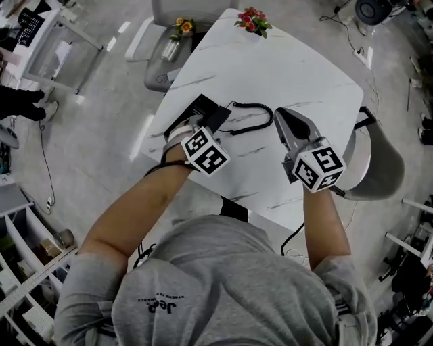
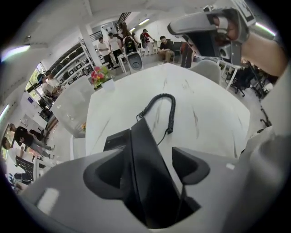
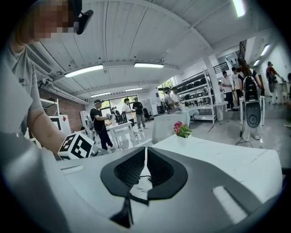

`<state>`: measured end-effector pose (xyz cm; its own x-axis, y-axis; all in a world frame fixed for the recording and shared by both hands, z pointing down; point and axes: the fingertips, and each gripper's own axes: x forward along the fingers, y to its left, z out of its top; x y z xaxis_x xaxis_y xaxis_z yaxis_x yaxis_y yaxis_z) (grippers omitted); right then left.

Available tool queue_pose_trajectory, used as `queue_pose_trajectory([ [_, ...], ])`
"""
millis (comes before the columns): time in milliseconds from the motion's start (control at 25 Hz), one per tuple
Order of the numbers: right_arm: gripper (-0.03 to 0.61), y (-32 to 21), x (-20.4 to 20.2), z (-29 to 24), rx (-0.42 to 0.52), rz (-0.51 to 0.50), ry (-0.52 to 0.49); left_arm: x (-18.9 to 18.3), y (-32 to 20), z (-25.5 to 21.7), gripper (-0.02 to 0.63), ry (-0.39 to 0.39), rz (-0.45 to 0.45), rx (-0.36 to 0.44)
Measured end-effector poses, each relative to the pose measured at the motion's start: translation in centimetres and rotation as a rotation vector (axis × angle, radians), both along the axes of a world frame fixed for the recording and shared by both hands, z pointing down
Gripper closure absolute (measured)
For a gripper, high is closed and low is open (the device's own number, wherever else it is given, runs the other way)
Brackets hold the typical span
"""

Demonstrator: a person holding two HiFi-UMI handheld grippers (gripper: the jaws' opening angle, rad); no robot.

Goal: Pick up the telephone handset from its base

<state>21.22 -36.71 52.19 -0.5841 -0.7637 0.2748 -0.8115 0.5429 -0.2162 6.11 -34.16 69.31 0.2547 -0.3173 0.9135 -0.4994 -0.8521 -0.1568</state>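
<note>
A black telephone base (image 1: pixel 206 109) lies on the white marble table (image 1: pixel 298 74), near its left edge. Its coiled cord (image 1: pixel 249 120) loops out to the right. My left gripper (image 1: pixel 184 128) sits over the base, shut on the black handset (image 2: pixel 144 173). The handset runs up between the two dark pads (image 2: pixel 105 176), with the base (image 2: pixel 114 139) just behind it and the cord (image 2: pixel 169 111) curling away. I cannot tell whether the handset is clear of the base. My right gripper (image 1: pixel 280 115) hovers right of the cord, shut on nothing (image 3: pixel 146 167).
Red flowers (image 1: pixel 252 20) stand at the table's far edge. A grey chair (image 1: pixel 161 62) with a yellow flower vase (image 1: pixel 180 30) is at the far left, and another chair (image 1: pixel 380 162) at the right. Several people stand in the room beyond the table.
</note>
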Motion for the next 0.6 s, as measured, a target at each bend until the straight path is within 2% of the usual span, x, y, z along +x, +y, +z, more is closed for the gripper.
queue_pose_trajectory([
  [120,0.574,0.4,0.8,0.5,-0.008,0.011,-0.005,0.1,0.0,1.2,0.235,-0.040,0.001,-0.009],
  [320,0.574,0.8,0.9,1.2,-0.019,0.014,-0.012,-0.2,-0.2,2.2,0.281,-0.119,0.051,0.022],
  [400,0.574,1.0,0.7,1.1,-0.019,0.012,-0.015,0.0,-0.1,1.9,0.297,-0.104,0.054,0.022],
  [440,0.574,1.0,0.6,0.9,-0.018,0.010,-0.016,0.2,-0.2,1.6,0.328,-0.086,0.046,0.016],
  [600,0.574,1.1,0.7,0.4,-0.010,0.007,-0.019,0.6,-0.8,0.1,0.386,0.028,-0.049,-0.053],
])
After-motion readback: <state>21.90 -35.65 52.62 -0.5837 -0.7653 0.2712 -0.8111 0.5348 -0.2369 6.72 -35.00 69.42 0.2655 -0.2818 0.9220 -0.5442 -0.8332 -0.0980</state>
